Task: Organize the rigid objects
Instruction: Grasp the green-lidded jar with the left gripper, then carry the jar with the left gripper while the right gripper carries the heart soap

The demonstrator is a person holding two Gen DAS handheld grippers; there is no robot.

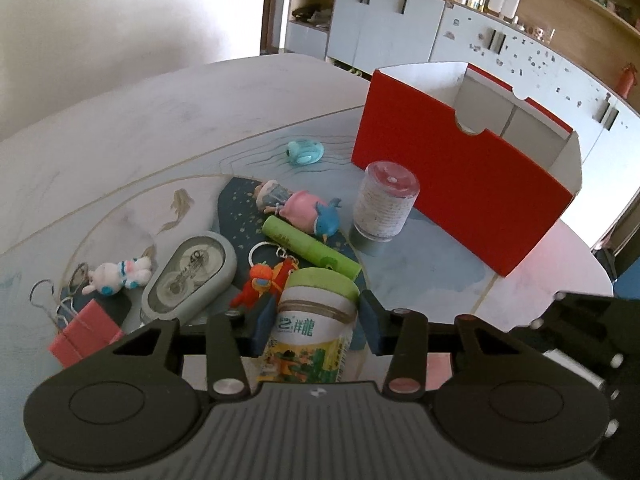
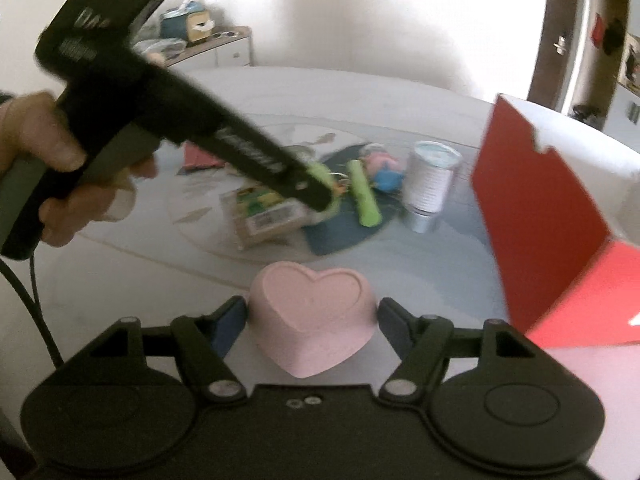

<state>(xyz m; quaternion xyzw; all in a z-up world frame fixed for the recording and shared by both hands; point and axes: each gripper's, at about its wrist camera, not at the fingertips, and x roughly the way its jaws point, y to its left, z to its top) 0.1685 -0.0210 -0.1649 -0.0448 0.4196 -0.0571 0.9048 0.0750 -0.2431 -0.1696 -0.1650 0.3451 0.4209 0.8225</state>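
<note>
The left gripper [image 1: 316, 322] is clenched on a small printed can [image 1: 316, 320] with a green lid, its blue pads pressing the can's sides at the 6 o'clock edge of the clutter. The right gripper [image 2: 312, 320] grasps a pink heart-shaped box [image 2: 314, 312], pads against both flanks, low in the right wrist view. The red storage box [image 1: 464, 184], open at the top, stands at about 2 o'clock from the can and at 3 o'clock from the heart.

Left on the table mat [image 1: 420, 272] are a green tube [image 1: 310, 252] just beyond the can at 12 o'clock, a pink-and-blue figurine [image 1: 304, 212] further along the same line, a clear cylindrical jar [image 1: 386, 204] close to the red wall at 1 o'clock, a grey tape dispenser [image 1: 192, 276] at 10 o'clock, an orange keychain figure [image 1: 260, 284] touching the left pad's side, a white rabbit charm [image 1: 118, 276], a red binder clip [image 1: 86, 336] at 9 o'clock, and a pale blue toy [image 1: 304, 152].

The step in hand looks like carrying both held pieces into the box. To do it well, lift the can straight up first (the keychain's ring lies close and could snag), keep the grip firm, then swing toward 2 o'clock high enough to clear the jar and the box's front wall. The hand [image 2: 48, 160] holding the left gripper crosses the right one's path at 10 o'clock, so I would judge it wise to take turns at the opening.
</note>
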